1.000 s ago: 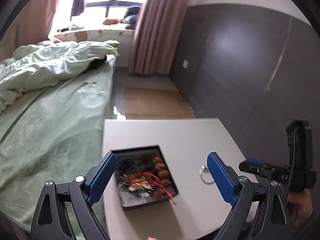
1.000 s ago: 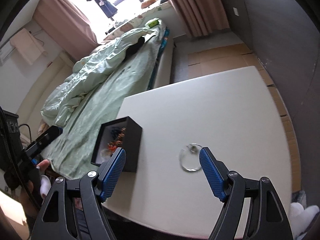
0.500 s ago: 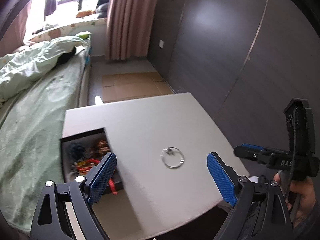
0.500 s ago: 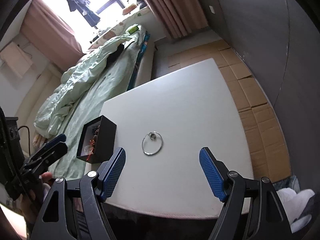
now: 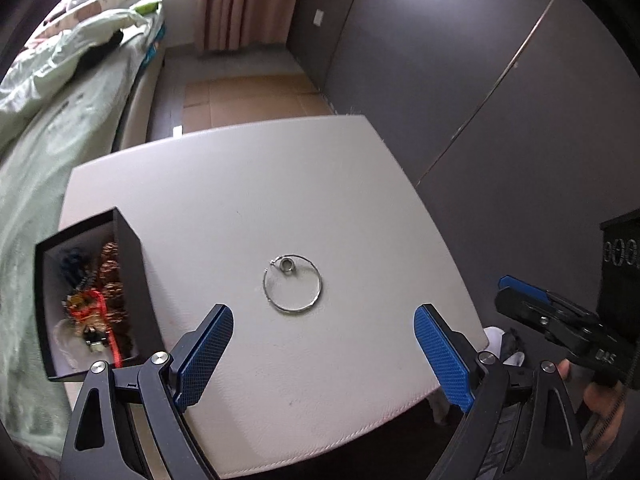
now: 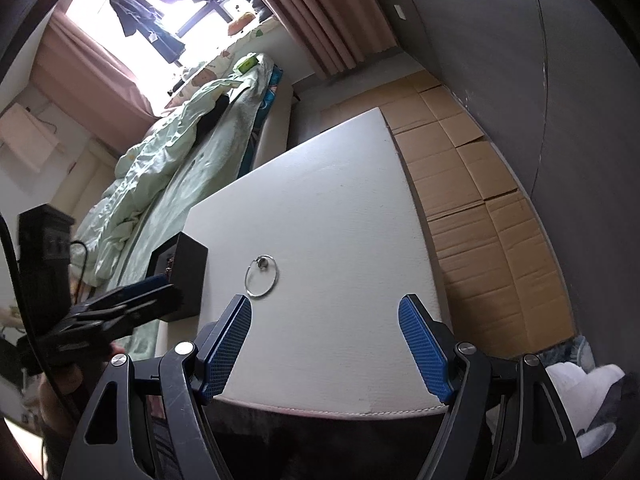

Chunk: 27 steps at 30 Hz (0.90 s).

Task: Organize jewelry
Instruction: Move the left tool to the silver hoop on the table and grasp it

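Note:
A thin silver bangle with a small charm (image 5: 292,283) lies flat on the white table (image 5: 280,184); it also shows in the right wrist view (image 6: 261,276). A black open box (image 5: 86,296) full of mixed jewelry stands at the table's left edge, and its dark side shows in the right wrist view (image 6: 182,276). My left gripper (image 5: 322,354) is open and empty, above the table's near edge, short of the bangle. My right gripper (image 6: 325,350) is open and empty near the front edge, right of the bangle.
A bed with a green duvet (image 5: 52,92) runs along the left of the table. Flattened cardboard (image 6: 476,216) covers the floor to the right. A dark wardrobe wall (image 5: 460,80) stands behind. The other gripper shows at each view's side (image 5: 560,332).
Both grippers pulled back and up from the table. The left view swung right from the box, so the bangle is now centred between its fingers. Both stayed open.

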### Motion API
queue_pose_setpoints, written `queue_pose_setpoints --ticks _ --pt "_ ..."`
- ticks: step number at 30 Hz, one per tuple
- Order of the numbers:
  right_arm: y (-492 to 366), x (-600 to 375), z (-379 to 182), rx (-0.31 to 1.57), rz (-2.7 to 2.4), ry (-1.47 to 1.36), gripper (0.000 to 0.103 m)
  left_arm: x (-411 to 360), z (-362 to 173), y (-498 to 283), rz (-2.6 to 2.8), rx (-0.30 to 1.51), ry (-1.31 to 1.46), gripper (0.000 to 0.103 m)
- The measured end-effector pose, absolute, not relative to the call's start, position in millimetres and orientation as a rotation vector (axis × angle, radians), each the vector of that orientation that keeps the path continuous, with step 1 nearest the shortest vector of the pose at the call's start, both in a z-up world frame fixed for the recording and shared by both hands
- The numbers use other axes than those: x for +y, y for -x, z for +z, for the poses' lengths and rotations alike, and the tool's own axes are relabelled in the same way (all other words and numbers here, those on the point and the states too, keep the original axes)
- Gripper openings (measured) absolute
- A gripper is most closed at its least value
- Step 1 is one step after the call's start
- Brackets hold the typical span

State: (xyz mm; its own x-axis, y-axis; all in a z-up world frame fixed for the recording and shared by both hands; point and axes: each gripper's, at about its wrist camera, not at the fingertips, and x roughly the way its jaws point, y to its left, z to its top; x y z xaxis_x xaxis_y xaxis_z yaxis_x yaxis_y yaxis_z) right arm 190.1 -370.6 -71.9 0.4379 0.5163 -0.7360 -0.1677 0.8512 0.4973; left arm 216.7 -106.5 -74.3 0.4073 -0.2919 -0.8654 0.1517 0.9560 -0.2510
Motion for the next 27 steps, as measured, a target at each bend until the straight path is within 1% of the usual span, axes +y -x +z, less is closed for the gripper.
queue_pose_setpoints --ticks 5,6,8,12,13,20,22,23,24,26,27 --pt "-197.0 -375.0 -72.9 1.036 0.395 -0.372 0.077 -117.4 -92.8 -230.7 -0.256 1.171 0.141 0.092" --pt "-199.3 -376.2 -74.2 1.041 0.39 -0.376 0.078 -118.3 -96.8 -232.9 -0.248 1.181 0.14 0.092" --pt "-202.5 -378.0 -76.9 1.052 0.367 -0.391 0.091 -120.2 -107.2 -238.0 -0.226 1.202 0.131 0.092" --pt "-208.3 -380.4 -78.0 1.052 0.342 -0.403 0.099 -126.1 -123.1 -244.6 -0.208 1.238 0.115 0.092" --pt "-209.4 -381.3 -78.0 1.051 0.338 -0.406 0.103 -127.0 -125.7 -246.3 -0.204 1.247 0.113 0.092" --pt "-217.0 -386.5 -79.6 1.054 0.322 -0.427 0.103 -131.5 -141.9 -257.1 -0.175 1.264 0.092 0.091" --pt "-219.1 -386.2 -79.7 1.054 0.322 -0.427 0.103 -132.0 -145.8 -258.2 -0.178 1.28 0.085 0.082" --pt "-219.2 -386.1 -79.9 1.053 0.322 -0.421 0.103 -133.0 -144.6 -257.1 -0.175 1.266 0.067 0.08" --pt "-220.2 -385.4 -79.8 1.051 0.322 -0.412 0.103 -133.2 -145.2 -254.9 -0.166 1.263 0.05 0.074" --pt "-222.3 -383.0 -79.4 1.05 0.328 -0.408 0.103 -137.2 -145.5 -253.7 -0.138 1.259 -0.002 0.067" --pt "-223.4 -381.0 -79.2 1.049 0.334 -0.405 0.103 -139.3 -145.4 -252.9 -0.128 1.255 -0.028 0.062"
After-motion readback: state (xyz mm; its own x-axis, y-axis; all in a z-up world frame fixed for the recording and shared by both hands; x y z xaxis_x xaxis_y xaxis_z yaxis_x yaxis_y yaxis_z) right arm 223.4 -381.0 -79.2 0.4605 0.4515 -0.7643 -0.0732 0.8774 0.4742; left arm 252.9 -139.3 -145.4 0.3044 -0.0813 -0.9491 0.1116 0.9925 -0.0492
